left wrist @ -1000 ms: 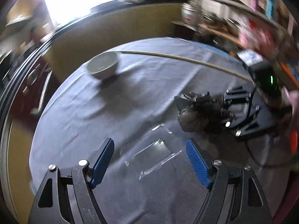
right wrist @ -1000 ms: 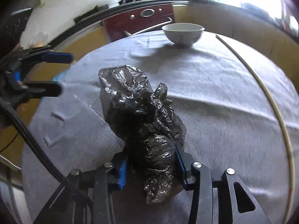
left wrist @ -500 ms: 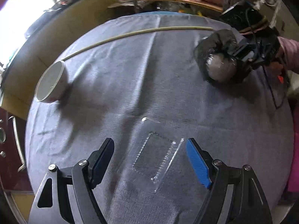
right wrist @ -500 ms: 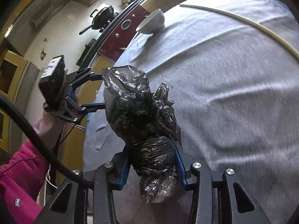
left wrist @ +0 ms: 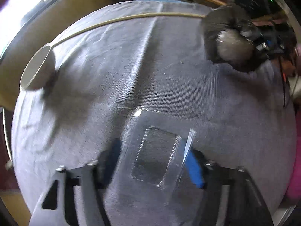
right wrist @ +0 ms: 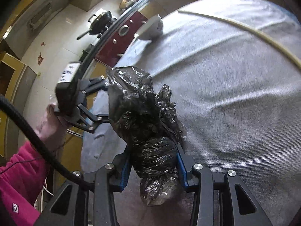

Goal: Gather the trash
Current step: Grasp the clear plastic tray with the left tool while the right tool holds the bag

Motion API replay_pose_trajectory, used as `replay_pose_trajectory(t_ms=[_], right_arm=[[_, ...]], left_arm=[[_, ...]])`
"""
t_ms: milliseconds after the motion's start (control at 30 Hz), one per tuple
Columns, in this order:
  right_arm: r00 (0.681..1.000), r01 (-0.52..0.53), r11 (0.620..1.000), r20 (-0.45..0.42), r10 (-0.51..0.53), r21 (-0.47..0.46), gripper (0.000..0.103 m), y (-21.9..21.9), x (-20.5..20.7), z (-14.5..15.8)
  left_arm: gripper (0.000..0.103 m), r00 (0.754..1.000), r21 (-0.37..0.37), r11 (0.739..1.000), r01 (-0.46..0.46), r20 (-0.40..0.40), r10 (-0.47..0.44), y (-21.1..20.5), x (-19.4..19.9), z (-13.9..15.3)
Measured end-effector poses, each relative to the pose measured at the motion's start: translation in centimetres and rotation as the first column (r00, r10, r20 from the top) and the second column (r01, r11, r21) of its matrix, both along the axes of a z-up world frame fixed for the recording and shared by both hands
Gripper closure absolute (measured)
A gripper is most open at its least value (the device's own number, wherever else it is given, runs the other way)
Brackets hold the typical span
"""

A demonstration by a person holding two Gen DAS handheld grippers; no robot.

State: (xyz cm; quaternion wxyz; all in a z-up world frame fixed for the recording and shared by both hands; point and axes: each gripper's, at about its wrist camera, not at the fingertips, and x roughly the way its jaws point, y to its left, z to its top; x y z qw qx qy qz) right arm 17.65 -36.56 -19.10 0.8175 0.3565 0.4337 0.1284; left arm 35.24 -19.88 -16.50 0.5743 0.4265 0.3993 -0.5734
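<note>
**Closing in on the clear plastic tray**

I am looking down my left tongs [left wrist: 153,158] at the gray cloth on the tabletop [left wrist: 188,75]. A clear plastic tray [left wrist: 160,150] lies flat on the cloth, right between the two blue fingers [left wrist: 193,171]. The left tongs have just been closing, and the tray sits in the gap. One edge of the tray tips up against the blue finger on the right side. The picture is blurry, so I cannot tell if both fingers press on it.

My right tongs [right wrist: 153,169] are squeezed tight on a crumpled black trash bag [right wrist: 144,116]. The bag sticks up out of the tongs, and its bottom end hangs below them. From the left camera I can see the same bag far off at the top right, above the cloth.

A white bowl [left wrist: 35,69] stands at the far left edge of the tabletop, well apart from the tray. A long pale stick [left wrist: 131,18] lies across the far side of the cloth.

In the right camera I see a hand [right wrist: 50,120] in a pink sleeve [right wrist: 20,184] holding the left tongs down near the edge of the tabletop.
</note>
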Motion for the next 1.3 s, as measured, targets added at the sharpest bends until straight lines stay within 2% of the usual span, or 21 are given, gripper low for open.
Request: replay_pose_trajectory(t_ms=[100, 167, 233, 333, 400, 500, 633, 733, 867, 967, 1133, 1300], right_arm=[[0.999, 0.026, 1.000, 0.043, -0.026, 0.010, 0.059, 0.1, -0.9, 1.4], [0.997, 0.038, 0.999, 0.059, -0.039, 0.025, 0.059, 0.4, -1.7, 2.2], [0.996, 0.051, 0.998, 0.072, -0.054, 0.041, 0.059, 0.7, -2.9, 3.0], [0.992, 0.082, 0.996, 0.092, -0.084, 0.026, 0.059, 1.4, -5.5, 4.3], [0.990, 0.098, 0.995, 0.100, -0.099, 0.020, 0.059, 1.7, -7.3, 4.9], [0.987, 0.123, 0.992, 0.104, -0.122, -0.004, 0.059, 2.3, -10.4, 5.5], [0.985, 0.146, 0.988, 0.101, -0.141, -0.043, 0.059, 3.1, -14.4, 6.2], [0.982, 0.158, 0.985, 0.117, -0.150, -0.070, 0.059, 3.6, -17.3, 6.9], [0.976, 0.176, 0.980, 0.146, -0.162, -0.092, 0.059, 3.8, -20.6, 7.6], [0.970, 0.195, 0.976, 0.167, -0.177, -0.096, 0.059, 3.7, -23.5, 8.0], [0.959, 0.230, 0.968, 0.193, -0.208, -0.101, 0.059, 3.2, -27.7, 8.3], [0.951, 0.249, 0.962, 0.213, -0.223, -0.108, 0.059, 3.2, -30.7, 8.5]], left_arm=[[0.045, 0.989, -0.046, 0.988, -0.148, -0.029, 0.147, 0.7, -0.5, 0.5], [0.047, 0.965, -0.050, 0.964, -0.260, -0.034, 0.259, 1.5, -1.2, 0.6], [0.047, 0.918, -0.041, 0.917, -0.396, -0.049, 0.394, 2.7, -2.6, 0.7], [0.047, 0.847, -0.058, 0.845, -0.531, -0.075, 0.527, 4.7, -6.2, 1.7], [0.047, 0.809, -0.088, 0.805, -0.586, -0.109, 0.577, 5.7, -8.9, 2.9], [0.047, 0.739, -0.151, 0.724, -0.673, -0.126, 0.662, 7.0, -13.7, 4.8], [0.047, 0.679, -0.196, 0.657, -0.728, -0.072, 0.730, 7.5, -19.1, 6.5], [0.047, 0.640, -0.200, 0.614, -0.764, -0.111, 0.761, 7.4, -22.0, 7.0], [0.047, 0.614, -0.244, 0.590, -0.770, -0.027, 0.789, 6.3, -26.0, 7.8], [0.047, 0.603, -0.269, 0.579, -0.770, -0.011, 0.797, 5.9, -28.1, 8.3], [0.047, 0.573, -0.329, 0.554, -0.764, 0.049, 0.818, 5.9, -31.8, 9.3], [0.047, 0.567, -0.357, 0.555, -0.751, 0.080, 0.820, 5.9, -34.4, 10.1]])
